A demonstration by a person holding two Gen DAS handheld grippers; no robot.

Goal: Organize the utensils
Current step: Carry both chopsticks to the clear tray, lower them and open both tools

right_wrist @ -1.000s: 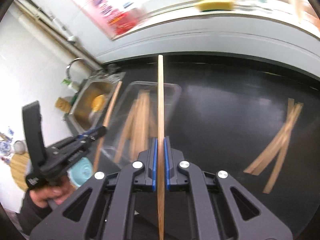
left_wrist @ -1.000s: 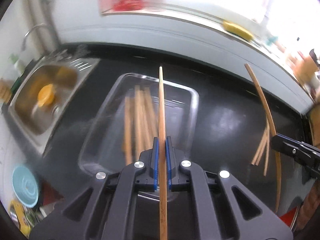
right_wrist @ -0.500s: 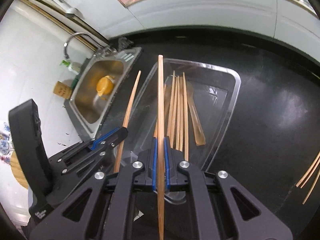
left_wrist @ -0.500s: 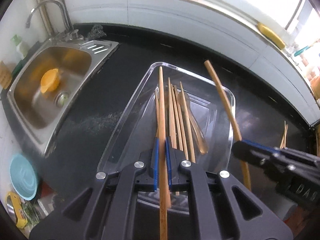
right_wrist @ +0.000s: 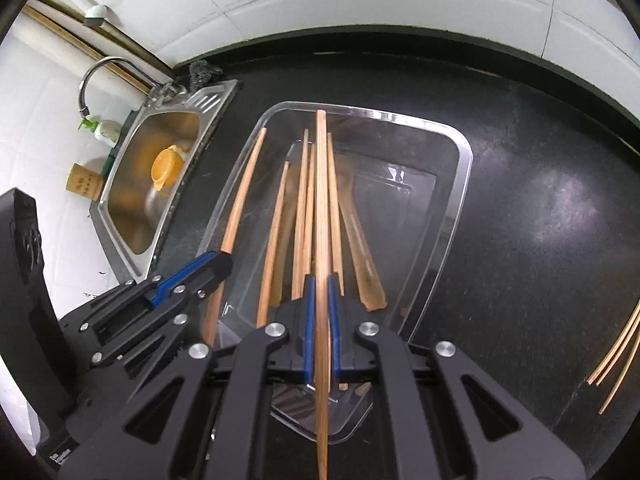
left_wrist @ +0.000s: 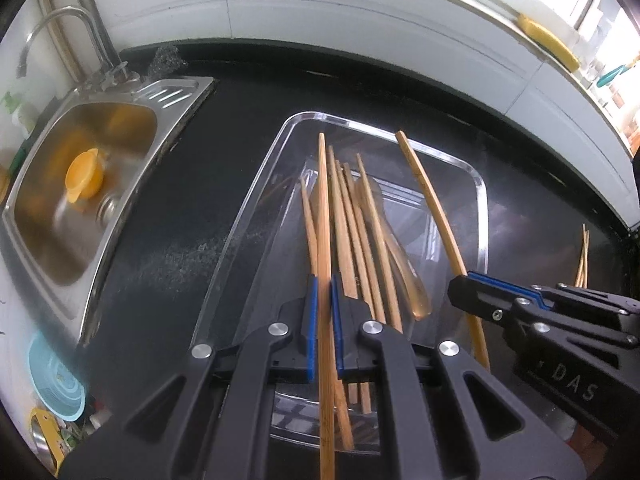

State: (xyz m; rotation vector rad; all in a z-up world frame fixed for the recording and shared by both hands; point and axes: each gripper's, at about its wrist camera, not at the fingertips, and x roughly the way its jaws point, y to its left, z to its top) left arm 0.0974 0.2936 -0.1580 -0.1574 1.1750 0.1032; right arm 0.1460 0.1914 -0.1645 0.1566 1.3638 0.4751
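Since a second ago you have swung both grippers in from the open counter and down, so each now hangs tilted over the clear tray (left_wrist: 482, 216); before, your right one was well off to the side near the loose pile.

Your left gripper (left_wrist: 324, 292) has its blue jaws pressed onto one chopstick (left_wrist: 325, 208), held partway along, its far tip reaching toward the tray's back rim. Your right gripper (right_wrist: 321, 292) pinches another chopstick (right_wrist: 321, 184) the same way, also lined up along the tray's length. Several chopsticks already lie lengthwise on the tray floor (right_wrist: 304, 216), and a few more (right_wrist: 616, 356) wait on the dark counter (right_wrist: 540, 200), well apart to the right.

These sticks look light, stiff and thin, probably smooth wood, so they could pivot or slip in a narrow pinch. Take hold near the middle, across the width, for balance. Let go low and level with the others, or the stick may bounce, roll, or end up crossed. The tray itself looks light and could slide if you knock its rim.
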